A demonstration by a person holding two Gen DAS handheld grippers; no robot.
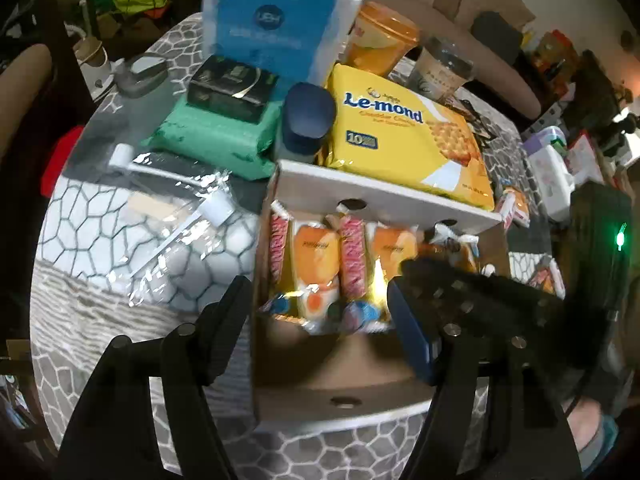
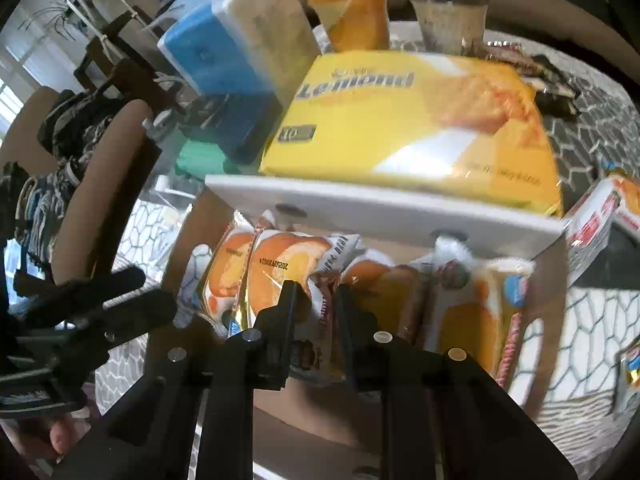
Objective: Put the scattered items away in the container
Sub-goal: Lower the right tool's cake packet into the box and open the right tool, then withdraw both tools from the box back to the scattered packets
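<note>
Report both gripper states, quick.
Left gripper: open, empty, hovering over the cardboard box.
Right gripper: shut on a snack packet inside the box.

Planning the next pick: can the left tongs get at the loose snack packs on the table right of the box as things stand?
Probably not directly. The left tongs hang open over the box, and the right tongs, reaching into the box, sit between them and the packs.
</note>
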